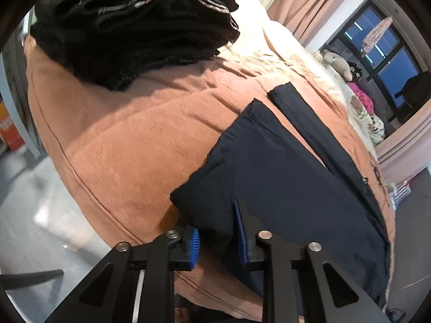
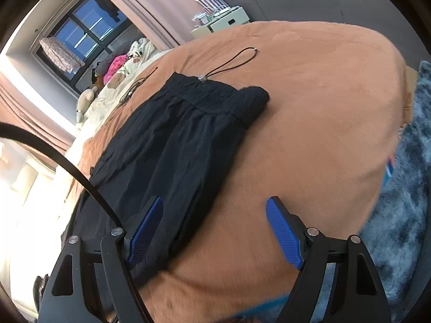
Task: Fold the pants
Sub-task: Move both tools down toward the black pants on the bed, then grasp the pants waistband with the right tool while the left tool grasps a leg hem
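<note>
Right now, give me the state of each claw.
Left claw: closed on the pants hem.
Right claw: open, holding nothing, straddling the pants' edge.

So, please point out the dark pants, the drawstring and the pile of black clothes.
dark pants (image 2: 175, 148): right wrist view, mid fabric.
drawstring (image 2: 237, 59): right wrist view, loop.
pile of black clothes (image 1: 129, 35): left wrist view, middle.

Likely a home bedroom, bed (image 1: 113, 123), curtains (image 1: 317, 2), stuffed toy (image 1: 336, 63), window (image 2: 89, 31)
</note>
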The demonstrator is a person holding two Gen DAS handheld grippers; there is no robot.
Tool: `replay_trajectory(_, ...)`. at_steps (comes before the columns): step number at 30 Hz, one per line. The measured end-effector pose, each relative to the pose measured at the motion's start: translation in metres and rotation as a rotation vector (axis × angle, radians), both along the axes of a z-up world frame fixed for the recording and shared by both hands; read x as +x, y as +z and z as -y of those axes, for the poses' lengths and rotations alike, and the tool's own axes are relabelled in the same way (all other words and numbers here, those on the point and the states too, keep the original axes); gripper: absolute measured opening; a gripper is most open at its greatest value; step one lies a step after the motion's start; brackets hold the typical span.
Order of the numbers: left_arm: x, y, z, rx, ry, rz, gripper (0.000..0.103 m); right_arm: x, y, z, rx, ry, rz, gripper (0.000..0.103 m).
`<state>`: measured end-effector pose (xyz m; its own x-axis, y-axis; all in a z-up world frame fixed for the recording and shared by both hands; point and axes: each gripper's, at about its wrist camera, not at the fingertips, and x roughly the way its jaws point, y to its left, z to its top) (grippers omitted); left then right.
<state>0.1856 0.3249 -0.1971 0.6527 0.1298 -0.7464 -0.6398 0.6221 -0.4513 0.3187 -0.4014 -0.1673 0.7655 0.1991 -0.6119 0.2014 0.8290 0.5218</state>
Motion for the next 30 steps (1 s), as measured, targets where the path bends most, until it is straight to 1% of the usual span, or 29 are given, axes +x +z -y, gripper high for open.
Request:
replay_trajectory(3, 0.003, 0.006, 0.002, 0.016, -0.001, 0.001, 0.020, 0.019, 0.000, 0.007, 0.016, 0.005, 0.007, 0.078)
replay_trajectory(7, 0.006, 0.013, 0.004, 0.015, -0.010, 0.031, 0.019, 0.041, -0.006, 0.018, 0.047, 0.012, -0.014, 0.069)
replay_trajectory(8, 0.006, 0.014, 0.004, 0.011, -0.010, 0.035, 0.019, 0.046, -0.007, 0.021, 0.054, 0.008, -0.023, 0.067)
replay_trajectory(10, 0.008, 0.017, 0.005, 0.006, -0.012, 0.044, 0.019, 0.051, -0.007, 0.023, 0.058, 0.016, -0.025, 0.067)
replay_trajectory(13, 0.008, 0.018, 0.006, -0.006, 0.002, 0.042, 0.019, 0.060, -0.006, 0.025, 0.029, 0.032, -0.029, 0.067)
replay_trajectory(15, 0.010, 0.015, 0.010, 0.009, 0.012, 0.023, 0.019, 0.063, -0.005, 0.026, 0.030, 0.039, -0.024, 0.067)
replay_trajectory(18, 0.011, 0.007, 0.013, -0.004, 0.031, 0.001, 0.019, 0.068, -0.006, 0.027, 0.041, 0.052, -0.017, 0.066)
replay_trajectory(20, 0.010, -0.001, 0.014, 0.000, 0.062, -0.025, 0.019, 0.068, -0.006, 0.030, 0.056, 0.055, -0.021, 0.053)
replay_trajectory(22, 0.008, -0.004, 0.013, -0.003, 0.090, -0.020, 0.017, 0.074, -0.006, 0.033, 0.083, 0.077, -0.027, 0.022)
replay_trajectory(24, 0.006, -0.001, 0.013, 0.004, 0.106, -0.013, 0.013, 0.075, -0.006, 0.037, 0.096, 0.098, -0.029, 0.011)
replay_trajectory(26, 0.006, 0.008, 0.015, 0.027, 0.112, -0.003, 0.011, 0.076, 0.000, 0.037, 0.065, 0.109, -0.031, 0.007)
replay_trajectory(30, 0.007, 0.029, 0.016, 0.068, 0.104, 0.033, 0.011, 0.075, 0.020, 0.037, 0.034, 0.120, 0.010, 0.006)
